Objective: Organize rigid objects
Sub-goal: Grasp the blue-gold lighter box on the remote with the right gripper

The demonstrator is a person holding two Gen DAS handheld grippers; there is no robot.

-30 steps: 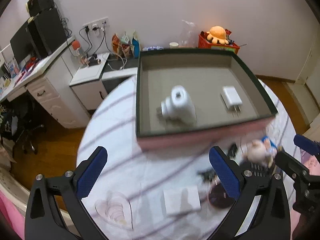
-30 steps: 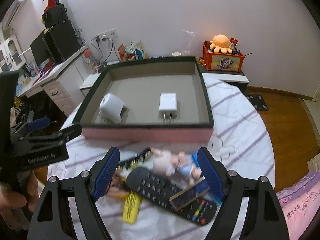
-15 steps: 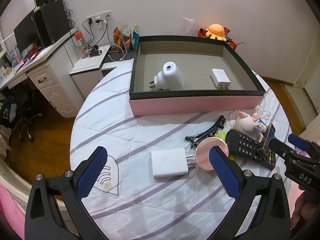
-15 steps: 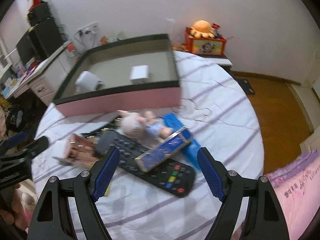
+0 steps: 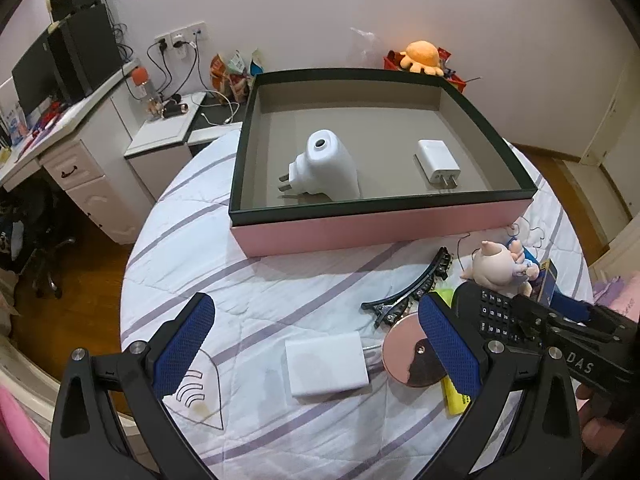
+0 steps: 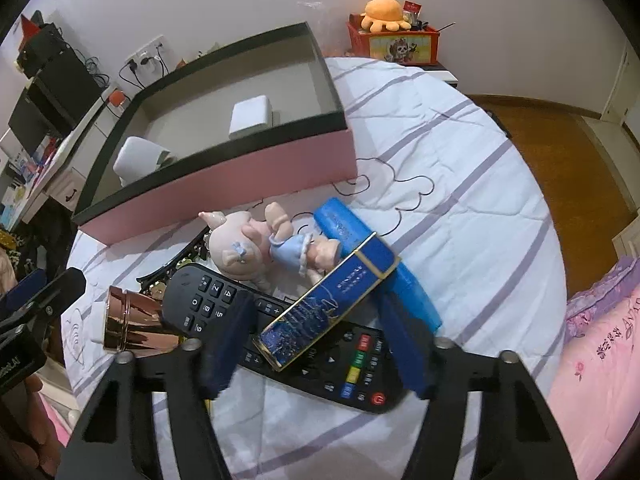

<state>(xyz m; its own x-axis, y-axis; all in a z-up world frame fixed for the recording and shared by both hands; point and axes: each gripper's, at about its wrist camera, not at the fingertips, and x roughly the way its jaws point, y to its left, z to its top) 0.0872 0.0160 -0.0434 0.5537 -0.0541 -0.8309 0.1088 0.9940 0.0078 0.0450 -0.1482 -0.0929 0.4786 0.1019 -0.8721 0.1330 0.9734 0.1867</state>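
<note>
Right tongs [image 6: 316,344] closing around blue-and-gold box [image 6: 326,310], lying across black remote [image 6: 280,320], pig figurine [image 6: 256,246] beside

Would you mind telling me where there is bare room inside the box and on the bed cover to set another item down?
Inside the box, the floor between the white plug adapter and the flat charger is bare, as is the strip behind both. On the cover, the stretch left of the hair clip is free. Around the remote and pig doll it is crowded.
</note>
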